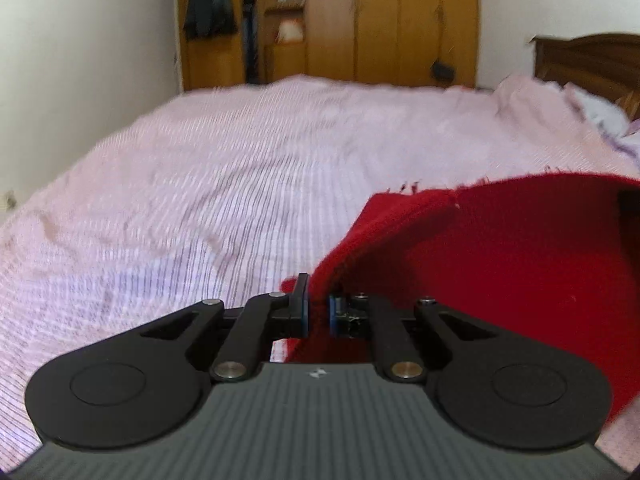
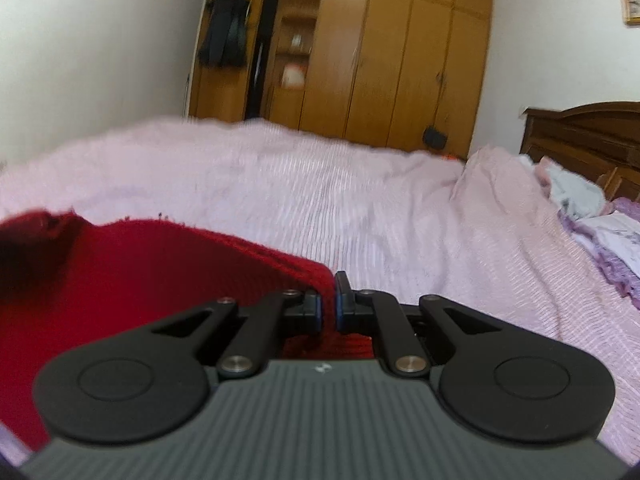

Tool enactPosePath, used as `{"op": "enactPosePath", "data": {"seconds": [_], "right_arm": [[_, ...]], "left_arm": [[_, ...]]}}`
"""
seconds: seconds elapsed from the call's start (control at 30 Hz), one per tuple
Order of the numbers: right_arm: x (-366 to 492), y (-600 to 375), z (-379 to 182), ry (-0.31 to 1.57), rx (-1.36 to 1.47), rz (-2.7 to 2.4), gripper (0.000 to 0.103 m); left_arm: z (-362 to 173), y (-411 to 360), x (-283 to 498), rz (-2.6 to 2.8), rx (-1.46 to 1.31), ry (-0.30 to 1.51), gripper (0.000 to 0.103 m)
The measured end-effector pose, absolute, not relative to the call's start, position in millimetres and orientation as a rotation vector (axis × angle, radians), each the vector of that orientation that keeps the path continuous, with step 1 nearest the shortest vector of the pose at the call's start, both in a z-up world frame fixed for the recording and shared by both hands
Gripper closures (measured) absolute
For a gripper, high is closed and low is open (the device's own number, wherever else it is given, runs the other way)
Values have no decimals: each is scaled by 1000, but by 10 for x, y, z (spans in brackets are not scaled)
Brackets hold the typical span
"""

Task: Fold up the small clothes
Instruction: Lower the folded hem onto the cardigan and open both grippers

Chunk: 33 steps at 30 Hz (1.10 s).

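Note:
A red knitted garment (image 1: 500, 248) hangs lifted above a pink bedspread (image 1: 240, 168). My left gripper (image 1: 319, 308) is shut on its left edge; the cloth spreads away to the right in the left wrist view. My right gripper (image 2: 328, 304) is shut on the garment's (image 2: 160, 272) right edge; the cloth spreads to the left in the right wrist view. The garment is stretched between the two grippers, and its lower part is hidden behind them. Both views are blurred.
The pink bedspread (image 2: 360, 208) covers a wide bed. A wooden wardrobe (image 2: 380, 48) stands behind it with dark clothes (image 2: 224, 32) hanging at its left. A dark headboard (image 2: 588, 132) and lilac bedding (image 2: 612, 240) are at the right.

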State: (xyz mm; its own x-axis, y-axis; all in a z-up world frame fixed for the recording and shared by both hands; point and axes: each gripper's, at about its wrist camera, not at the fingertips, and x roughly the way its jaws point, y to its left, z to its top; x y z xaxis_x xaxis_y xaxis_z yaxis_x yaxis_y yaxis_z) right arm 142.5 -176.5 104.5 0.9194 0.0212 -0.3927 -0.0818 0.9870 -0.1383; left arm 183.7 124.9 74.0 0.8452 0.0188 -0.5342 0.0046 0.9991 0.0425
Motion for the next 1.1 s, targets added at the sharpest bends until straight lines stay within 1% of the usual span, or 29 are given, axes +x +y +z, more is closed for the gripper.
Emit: {"op": "enactPosePath", "data": {"seconds": [0.1,0.2,0.23,0.27,0.3,0.33,0.47,0.53,0.57,0.77,0.93,1.1], "right_arm": [[1713,-1750,732,503,-165,69,92],[1868,-1774,512,571,-144,100,90],[1859,-1793,487,566,-129,100,81],[1833,-1817,488,553,-114,105,75],[1797,-1843,513,543,-99,104,61],[1760,-1864,539,539,-88,99,54],[1594,-2076,712,517,-26,109,53],[1462,-2186,776,502,1,119,47],[1388,-2251,796,492,7,118,45],[1210,-2527,849,467,-22,29,45],[1160,-2718,825,498,42,38,45],[1028,-2560,807,505,-93,169,45]], "left_arm": [[512,1326,2038,42,22,617,93],[381,1366,2123,60,23,634,92],[363,1363,2134,60,27,635,92],[355,1353,2137,59,36,632,92],[346,1335,2121,57,46,629,92],[341,1326,2126,56,55,628,92],[378,1307,2095,55,47,623,92],[460,1310,2037,51,32,620,92],[503,1315,2010,50,23,620,92],[745,1346,1768,30,-30,603,92],[851,1279,1562,8,-17,593,92],[912,1170,1391,-54,-16,592,92]]}}
